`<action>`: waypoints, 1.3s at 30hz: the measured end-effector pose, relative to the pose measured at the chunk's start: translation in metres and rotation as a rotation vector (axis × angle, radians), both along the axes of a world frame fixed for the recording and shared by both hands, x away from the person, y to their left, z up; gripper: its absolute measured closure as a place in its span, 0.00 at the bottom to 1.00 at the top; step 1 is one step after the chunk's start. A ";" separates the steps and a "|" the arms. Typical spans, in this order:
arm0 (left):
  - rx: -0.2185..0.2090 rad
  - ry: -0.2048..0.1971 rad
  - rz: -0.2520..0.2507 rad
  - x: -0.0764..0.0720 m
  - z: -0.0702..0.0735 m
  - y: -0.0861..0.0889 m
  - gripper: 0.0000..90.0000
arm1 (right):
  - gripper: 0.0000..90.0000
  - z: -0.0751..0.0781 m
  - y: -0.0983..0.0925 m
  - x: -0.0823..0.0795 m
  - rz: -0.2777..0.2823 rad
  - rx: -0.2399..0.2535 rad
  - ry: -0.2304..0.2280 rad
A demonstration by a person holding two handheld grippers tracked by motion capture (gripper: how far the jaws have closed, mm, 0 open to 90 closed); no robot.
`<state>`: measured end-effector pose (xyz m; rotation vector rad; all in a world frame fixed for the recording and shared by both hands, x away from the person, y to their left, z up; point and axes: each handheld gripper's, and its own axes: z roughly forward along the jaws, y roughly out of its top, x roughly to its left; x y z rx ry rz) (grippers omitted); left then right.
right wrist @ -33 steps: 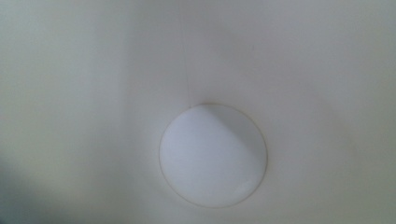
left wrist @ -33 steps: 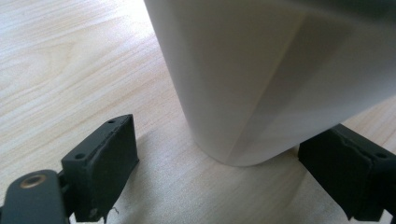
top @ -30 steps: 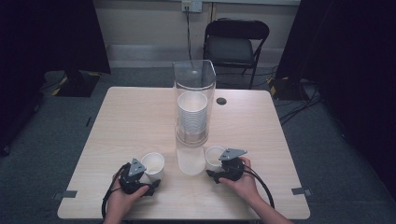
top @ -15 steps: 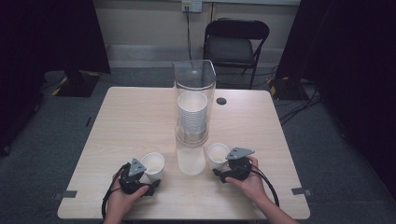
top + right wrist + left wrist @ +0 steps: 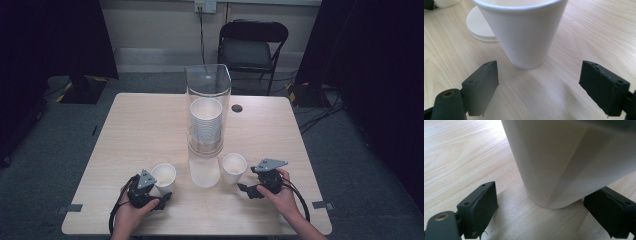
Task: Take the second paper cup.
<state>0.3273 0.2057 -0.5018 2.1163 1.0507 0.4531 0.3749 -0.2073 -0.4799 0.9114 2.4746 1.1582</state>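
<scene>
Two white paper cups stand upright near the table's front edge. The left cup has its base between the jaws of my left gripper. Those jaws are open, and the pads stand clear of the cup's wall. The right cup stands free on the table. My right gripper sits just to its right. Its jaws have just been opening and are wide apart with nothing between them. The cup is a little ahead of the fingertips.
A tall clear cylinder holding a stack of white cups stands mid-table. A flat white disc lies in front of it, between the two cups. A small dark cap lies behind, and a folding chair stands beyond the table.
My right gripper has opened, let go of the right cup and drawn back to the right. The cup stays standing. The left gripper and its cup have not moved.
</scene>
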 end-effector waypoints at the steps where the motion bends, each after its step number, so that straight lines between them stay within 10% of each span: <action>1: 0.000 0.000 0.000 0.000 0.000 0.000 0.13 | 0.17 0.000 -0.002 -0.001 -0.004 0.001 -0.001; 39: 0.004 -0.002 -0.003 0.000 0.000 0.000 0.13 | 0.17 -0.002 -0.082 -0.023 -0.091 0.012 0.009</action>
